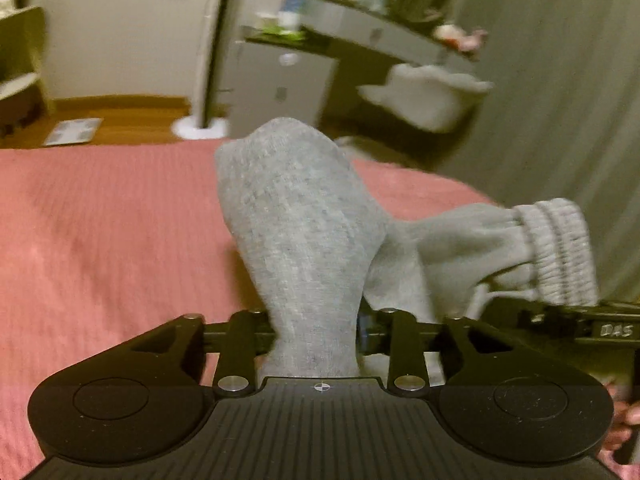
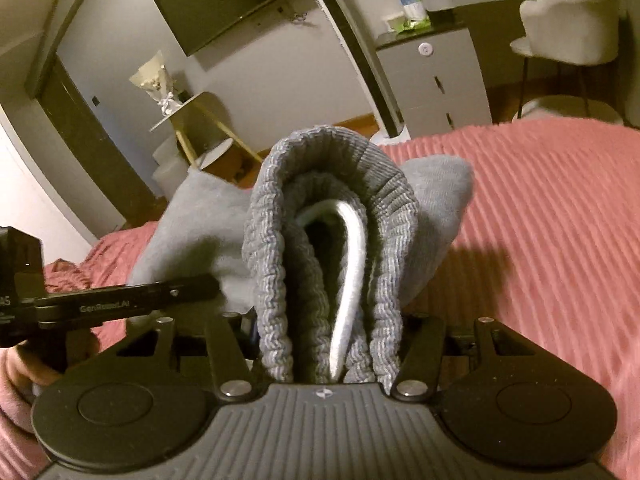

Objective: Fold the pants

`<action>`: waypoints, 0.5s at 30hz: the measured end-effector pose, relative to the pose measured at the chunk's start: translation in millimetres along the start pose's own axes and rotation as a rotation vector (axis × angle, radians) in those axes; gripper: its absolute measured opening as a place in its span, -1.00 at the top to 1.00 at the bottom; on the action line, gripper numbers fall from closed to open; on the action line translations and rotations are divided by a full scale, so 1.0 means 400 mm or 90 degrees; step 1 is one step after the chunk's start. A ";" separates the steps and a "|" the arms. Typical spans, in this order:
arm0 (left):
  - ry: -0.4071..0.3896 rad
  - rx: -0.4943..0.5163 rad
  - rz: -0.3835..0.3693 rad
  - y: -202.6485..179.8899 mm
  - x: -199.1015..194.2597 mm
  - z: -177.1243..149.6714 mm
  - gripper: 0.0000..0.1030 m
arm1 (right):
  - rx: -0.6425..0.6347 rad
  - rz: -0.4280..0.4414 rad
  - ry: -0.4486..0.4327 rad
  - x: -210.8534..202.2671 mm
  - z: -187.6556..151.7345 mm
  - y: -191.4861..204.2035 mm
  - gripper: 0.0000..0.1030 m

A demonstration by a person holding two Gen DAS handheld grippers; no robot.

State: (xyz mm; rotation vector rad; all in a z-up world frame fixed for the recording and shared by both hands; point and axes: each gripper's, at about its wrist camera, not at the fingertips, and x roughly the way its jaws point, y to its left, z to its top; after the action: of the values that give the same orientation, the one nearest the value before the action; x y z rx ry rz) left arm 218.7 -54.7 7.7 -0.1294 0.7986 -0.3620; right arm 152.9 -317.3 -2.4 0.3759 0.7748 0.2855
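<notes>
The grey sweatpants (image 1: 296, 232) hang above a pink ribbed bedspread (image 1: 100, 240). My left gripper (image 1: 316, 336) is shut on a bunched fold of the pants' plain fabric, which stands up in front of the camera. The ribbed waistband (image 1: 560, 252) shows at the right, next to the other gripper's black body (image 1: 592, 328). My right gripper (image 2: 332, 344) is shut on the folded ribbed waistband (image 2: 328, 240), with a white drawstring (image 2: 352, 264) looped inside it. The left gripper's body (image 2: 100, 304) shows at the left. The fingertips of both grippers are hidden by cloth.
The bedspread (image 2: 540, 240) fills the lower part of both views. Beyond the bed stand a white cabinet (image 2: 436, 80), a tall white fan (image 1: 212, 48), a fluffy white chair (image 2: 568, 20), a wall TV (image 2: 228, 4) and a small gold side table (image 2: 196, 120).
</notes>
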 end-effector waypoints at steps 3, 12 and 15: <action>0.049 0.011 0.088 0.035 0.071 -0.025 -0.26 | -0.016 -0.089 0.040 0.070 -0.002 -0.028 -0.40; -0.052 0.011 0.188 0.055 -0.080 -0.105 -0.85 | -0.014 -0.232 -0.022 -0.043 -0.060 -0.037 -0.95; -0.059 0.007 0.136 0.030 -0.112 -0.128 -0.87 | -0.045 -0.216 -0.027 -0.058 -0.095 -0.002 -0.95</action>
State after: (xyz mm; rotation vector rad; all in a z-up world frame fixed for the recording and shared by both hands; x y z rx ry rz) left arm 156.3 -26.2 -0.5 -0.0499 0.7117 -0.1575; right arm 109.6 -318.6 -13.1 0.1778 0.7708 -0.0134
